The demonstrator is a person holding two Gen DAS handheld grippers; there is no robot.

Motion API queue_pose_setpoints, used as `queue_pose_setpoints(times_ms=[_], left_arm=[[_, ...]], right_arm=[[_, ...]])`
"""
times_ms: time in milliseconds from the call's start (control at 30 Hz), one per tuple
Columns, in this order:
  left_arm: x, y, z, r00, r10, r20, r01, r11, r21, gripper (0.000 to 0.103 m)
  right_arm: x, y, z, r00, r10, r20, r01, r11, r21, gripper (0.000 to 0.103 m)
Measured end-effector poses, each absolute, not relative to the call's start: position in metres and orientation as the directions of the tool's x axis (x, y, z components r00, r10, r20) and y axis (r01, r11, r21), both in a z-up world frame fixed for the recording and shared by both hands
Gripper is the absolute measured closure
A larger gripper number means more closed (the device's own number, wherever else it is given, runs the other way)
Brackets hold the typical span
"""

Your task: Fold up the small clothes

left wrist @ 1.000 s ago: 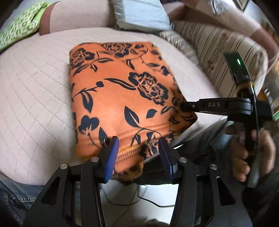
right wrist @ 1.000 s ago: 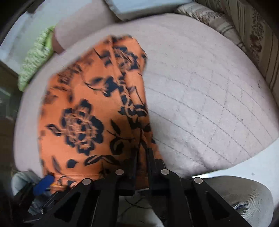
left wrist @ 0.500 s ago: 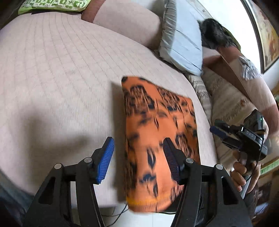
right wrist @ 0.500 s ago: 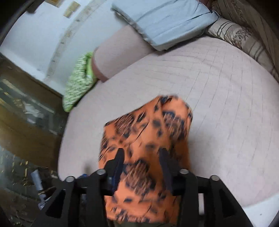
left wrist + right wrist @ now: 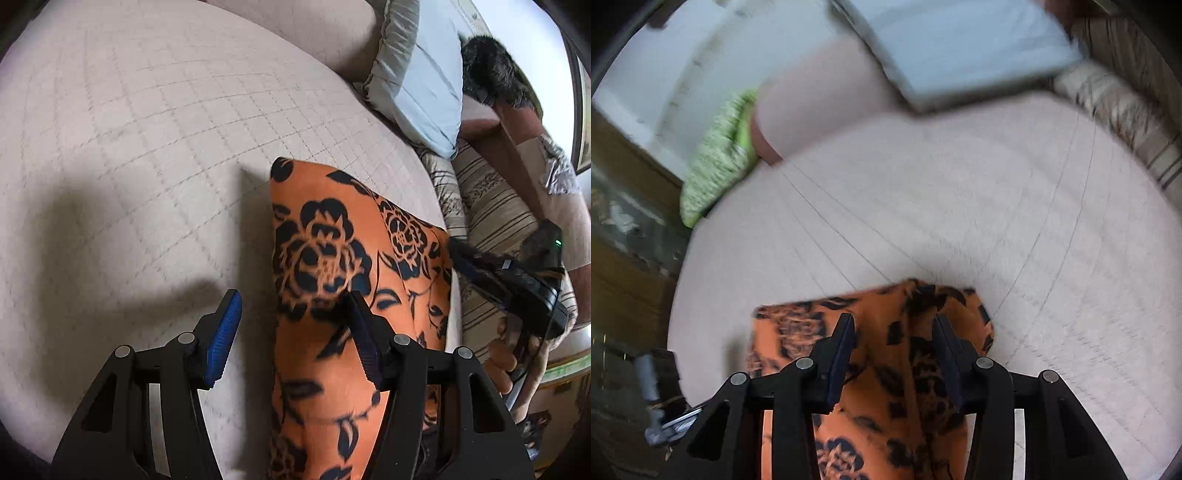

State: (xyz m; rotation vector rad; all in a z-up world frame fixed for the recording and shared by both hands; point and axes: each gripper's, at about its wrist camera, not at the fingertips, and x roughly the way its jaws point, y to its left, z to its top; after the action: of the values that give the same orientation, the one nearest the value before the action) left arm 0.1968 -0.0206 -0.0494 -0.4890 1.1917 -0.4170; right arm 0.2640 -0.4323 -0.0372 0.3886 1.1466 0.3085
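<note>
While the orange cloth [image 5: 325,280] lies folded on the quilted bed [image 5: 147,147], the left gripper [image 5: 291,332] and right gripper [image 5: 892,354] hover over it, fingers spread and grasping nothing.

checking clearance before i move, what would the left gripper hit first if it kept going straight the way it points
Most likely the quilted beige cushion surface. The open left gripper straddles the left edge of the folded orange cloth with black flowers, so that edge may brush its right finger first; depth is unclear.

Garment [image 5: 332,266] on bed [image 5: 147,147]; pillow [image 5: 424,85] seemingly behind.
</note>
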Motion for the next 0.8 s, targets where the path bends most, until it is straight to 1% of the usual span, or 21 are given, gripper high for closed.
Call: queue_pose_setpoints(times_ms=[33,100,133,200,267,333,400,467,533,567,600,633,667,700,800], left_arm=[[0.199,-0.025,-0.05,0.309,-0.543,-0.781,0.055,0.83,-0.555,0.045],[0.199,-0.027,-0.053,0.308,-0.534,-0.787,0.058,0.837,-0.545,0.045],[0.198,-0.028,-0.056,0.308,-0.537,-0.786,0.058,0.835,-0.547,0.045],[0.198,-0.03,-0.062,0.303,-0.547,-0.781,0.057,0.828,-0.558,0.042],[0.196,-0.031,-0.066,0.302,-0.537,-0.788,0.041,0.833,-0.552,0.042],[0.193,-0.031,-0.063,0.307,-0.526,-0.793,0.038,0.839,-0.542,0.042],[0.189,-0.031,-0.057,0.311,-0.525,-0.792,0.041,0.84,-0.541,0.042],[0.175,-0.025,-0.052,0.326,-0.532,-0.782,0.056,0.836,-0.546,0.042],[0.156,-0.018,-0.052,0.332,-0.562,-0.757,0.067,0.815,-0.576,0.041],[0.15,-0.015,-0.054,0.331,-0.578,-0.746,0.07,0.803,-0.592,0.039],[0.139,-0.012,-0.057,0.327,-0.607,-0.725,0.074,0.781,-0.62,0.037],[0.131,-0.009,-0.061,0.32,-0.63,-0.707,0.075,0.761,-0.644,0.036],[0.126,-0.009,-0.064,0.312,-0.645,-0.698,0.072,0.748,-0.659,0.035],[0.119,-0.008,-0.07,0.3,-0.667,-0.682,0.06,0.727,-0.684,0.035],[0.113,-0.014,-0.076,0.271,-0.698,-0.663,0.056,0.699,-0.713,0.034]], right_arm=[[0.266,-0.43,-0.047,0.354,0.442,-0.824,-0.029,0.886,0.463,0.076],[0.264,-0.429,-0.048,0.357,0.433,-0.828,-0.019,0.889,0.457,0.097],[0.262,-0.43,-0.043,0.374,0.413,-0.83,-0.024,0.899,0.437,0.098],[0.261,-0.446,-0.044,0.398,0.381,-0.834,0.025,0.905,0.426,0.098],[0.27,-0.454,-0.07,0.324,0.387,-0.863,0.085,0.897,0.434,0.098],[0.27,-0.451,-0.072,0.331,0.388,-0.86,0.071,0.899,0.433,0.098],[0.264,-0.452,-0.062,0.374,0.419,-0.827,0.058,0.879,0.472,0.098],[0.253,-0.465,-0.053,0.417,0.491,-0.765,0.077,0.82,0.568,0.097],[0.234,-0.477,-0.039,0.469,0.533,-0.704,0.068,0.773,0.631,0.092],[0.224,-0.481,-0.034,0.49,0.543,-0.682,0.057,0.761,0.647,0.072],[0.211,-0.486,-0.032,0.504,0.544,-0.671,0.07,0.749,0.659,0.048],[0.2,-0.489,-0.032,0.522,0.546,-0.656,0.088,0.73,0.678,0.044],[0.185,-0.492,-0.036,0.532,0.558,-0.636,0.106,0.702,0.705,0.044],[0.179,-0.491,-0.041,0.518,0.565,-0.642,0.119,0.695,0.709,0.044],[0.166,-0.479,-0.057,0.449,0.538,-0.713,0.155,0.739,0.655,0.044]])
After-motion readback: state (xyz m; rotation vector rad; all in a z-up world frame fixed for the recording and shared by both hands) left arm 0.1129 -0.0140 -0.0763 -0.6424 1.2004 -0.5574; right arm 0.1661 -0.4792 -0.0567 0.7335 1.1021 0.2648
